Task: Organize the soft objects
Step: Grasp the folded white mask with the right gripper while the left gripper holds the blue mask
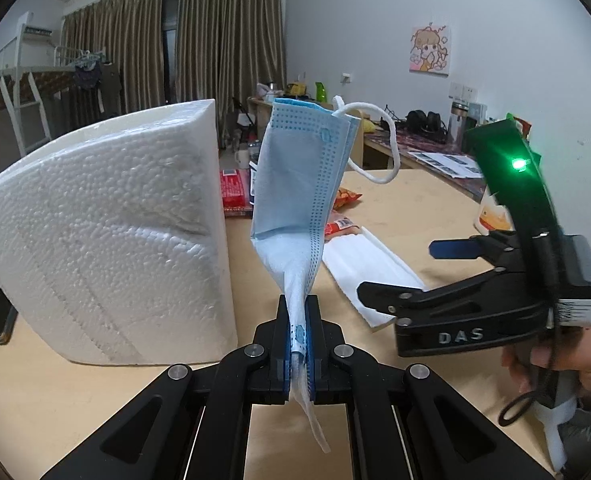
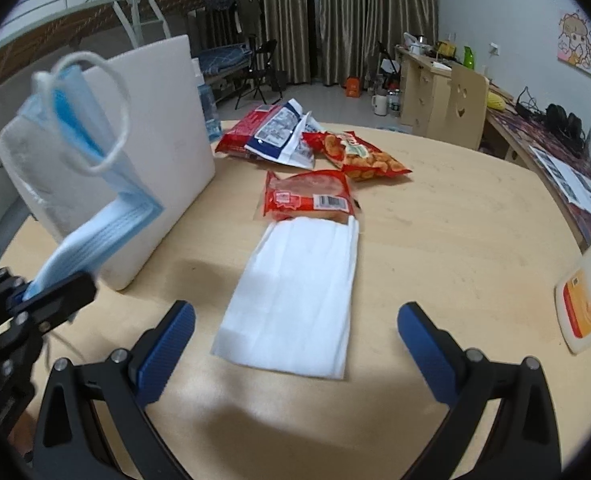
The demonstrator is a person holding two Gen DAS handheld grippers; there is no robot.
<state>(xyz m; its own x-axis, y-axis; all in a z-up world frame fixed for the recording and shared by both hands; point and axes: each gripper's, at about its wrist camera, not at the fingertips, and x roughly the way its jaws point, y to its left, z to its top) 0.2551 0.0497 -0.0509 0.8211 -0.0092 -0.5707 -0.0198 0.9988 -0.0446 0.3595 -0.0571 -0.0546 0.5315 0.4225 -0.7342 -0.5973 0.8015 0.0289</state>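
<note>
Left tool (image 1: 298, 334) pinches the blue mask (image 1: 295, 184) by one thin edge, so it may slip out w/ a jerk; right tool (image 2: 295, 324), wide open, hangs over the white mask (image 2: 295, 292) at 12 o'clock, empty.

Brown curtains (image 2: 335, 20) hang at 12 o'clock, a cartoon poster (image 1: 430, 49) sits on the wall around 1, headphones (image 1: 423, 120) on the desk (image 1: 423, 152) below it.

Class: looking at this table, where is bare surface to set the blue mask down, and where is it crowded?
Bare wood lies right of the white mask, up to the yellow packet at the table edge. Crowded: the far middle, snack bags beside the foam box.
</note>
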